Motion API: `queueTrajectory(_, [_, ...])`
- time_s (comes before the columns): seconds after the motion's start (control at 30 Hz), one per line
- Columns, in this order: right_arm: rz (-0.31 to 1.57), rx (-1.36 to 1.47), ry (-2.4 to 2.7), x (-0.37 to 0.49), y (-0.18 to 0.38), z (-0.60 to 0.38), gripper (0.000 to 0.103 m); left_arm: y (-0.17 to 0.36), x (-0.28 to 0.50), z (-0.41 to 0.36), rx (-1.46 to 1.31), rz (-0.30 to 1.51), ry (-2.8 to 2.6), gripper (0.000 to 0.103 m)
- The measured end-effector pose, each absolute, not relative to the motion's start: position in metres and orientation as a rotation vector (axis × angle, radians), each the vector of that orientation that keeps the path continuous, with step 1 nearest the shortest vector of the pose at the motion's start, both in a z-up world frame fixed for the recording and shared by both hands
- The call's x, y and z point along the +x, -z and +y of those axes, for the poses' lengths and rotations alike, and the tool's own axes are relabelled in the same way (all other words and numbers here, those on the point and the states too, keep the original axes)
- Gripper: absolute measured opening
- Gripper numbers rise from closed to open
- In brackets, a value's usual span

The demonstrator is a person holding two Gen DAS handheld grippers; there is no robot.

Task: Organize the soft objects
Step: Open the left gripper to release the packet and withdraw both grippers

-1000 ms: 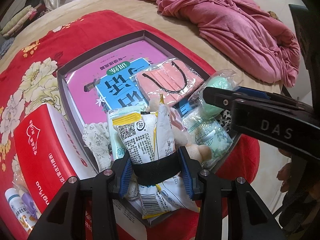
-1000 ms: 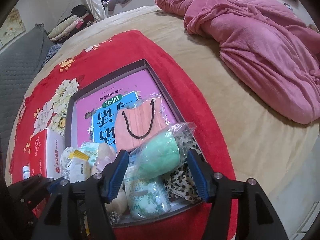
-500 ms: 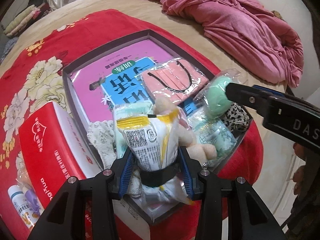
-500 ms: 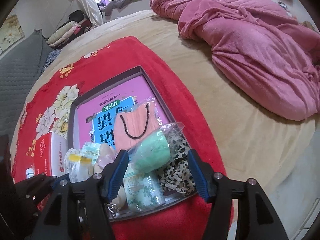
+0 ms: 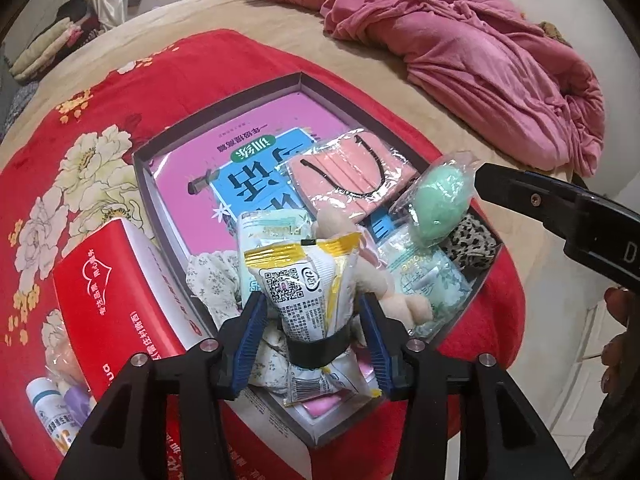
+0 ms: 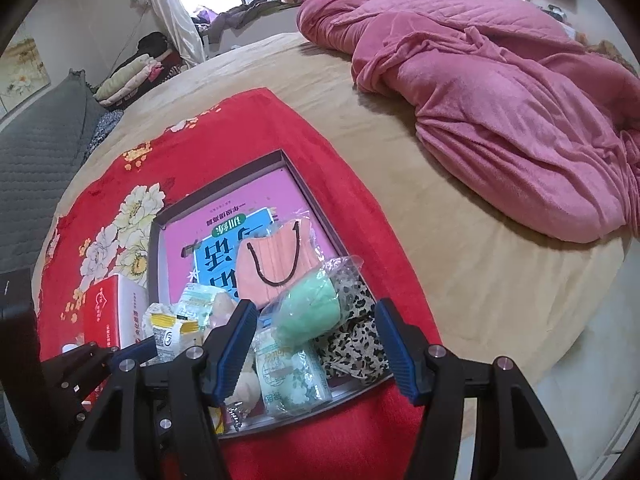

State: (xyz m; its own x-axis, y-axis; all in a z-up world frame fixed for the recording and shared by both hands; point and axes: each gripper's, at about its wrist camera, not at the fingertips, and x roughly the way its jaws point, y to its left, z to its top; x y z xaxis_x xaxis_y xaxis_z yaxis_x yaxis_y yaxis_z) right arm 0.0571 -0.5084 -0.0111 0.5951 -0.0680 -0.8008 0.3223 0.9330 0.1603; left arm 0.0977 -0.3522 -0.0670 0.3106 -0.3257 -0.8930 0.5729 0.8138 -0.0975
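A grey shallow box [image 5: 224, 104] [image 6: 288, 164] lies on a red floral blanket. It holds a pink book, a bagged pink mask [image 5: 352, 168] [image 6: 276, 260], a bagged green sponge [image 5: 440, 200] [image 6: 308, 312], a green floral pack [image 6: 292, 372], a leopard cloth [image 6: 356, 344] and a beige plush [image 5: 400, 300]. My left gripper [image 5: 312, 340] is shut on a white-and-yellow packet [image 5: 304, 292] [image 6: 172, 332], held above the box's near end. My right gripper [image 6: 314, 344] is open and empty, above the sponge and floral pack.
A red tissue box [image 5: 104, 292] [image 6: 104, 312] stands left of the grey box, with small bottles [image 5: 52, 412] beside it. A rumpled pink quilt [image 6: 500, 100] lies at the right of the bed. Folded clothes [image 6: 128, 80] lie far left.
My left gripper has lifted and drawn back with the packet, which now stands more upright. My right gripper has pulled back and up from the sponge, still open.
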Motion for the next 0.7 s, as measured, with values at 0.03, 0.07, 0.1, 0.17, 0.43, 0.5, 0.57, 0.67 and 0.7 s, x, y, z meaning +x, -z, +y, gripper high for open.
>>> queueTrajectory(0.03, [0.905,0.308,0.227,0.056,0.009,-0.508,0.061,0.065,0.098,-0.351,0.252,1.103,0.601,0.051])
queueTrajectory(0.07, [0.899,0.311,0.226,0.056,0.007,-0.508,0.061,0.063,0.097,-0.35,0.25,1.098,0.599,0.051])
queueTrajectory(0.1, [0.894,0.31,0.226,0.055,0.005,-0.508,0.061,0.059,0.096,-0.349,0.247,1.092,0.604,0.052])
queueTrajectory(0.17, [0.886,0.309,0.226,0.052,0.001,-0.507,0.061,0.054,0.095,-0.347,0.244,1.084,0.606,0.056])
queueTrajectory(0.43, [0.815,0.299,0.211,0.036,-0.03,-0.491,0.061,0.012,0.082,-0.312,0.177,1.022,0.604,0.059])
queueTrajectory(0.5, [0.795,0.287,0.2,0.032,-0.04,-0.482,0.062,-0.002,0.079,-0.296,0.149,1.004,0.591,0.059])
queueTrajectory(0.57, [0.78,0.28,0.183,0.029,-0.048,-0.471,0.062,-0.011,0.076,-0.282,0.129,0.996,0.581,0.06])
queueTrajectory(0.67, [0.76,0.277,0.145,0.025,-0.06,-0.452,0.062,-0.023,0.073,-0.256,0.098,0.983,0.556,0.06])
queueTrajectory(0.7, [0.758,0.272,0.137,0.025,-0.062,-0.447,0.063,-0.026,0.073,-0.248,0.091,0.979,0.548,0.061])
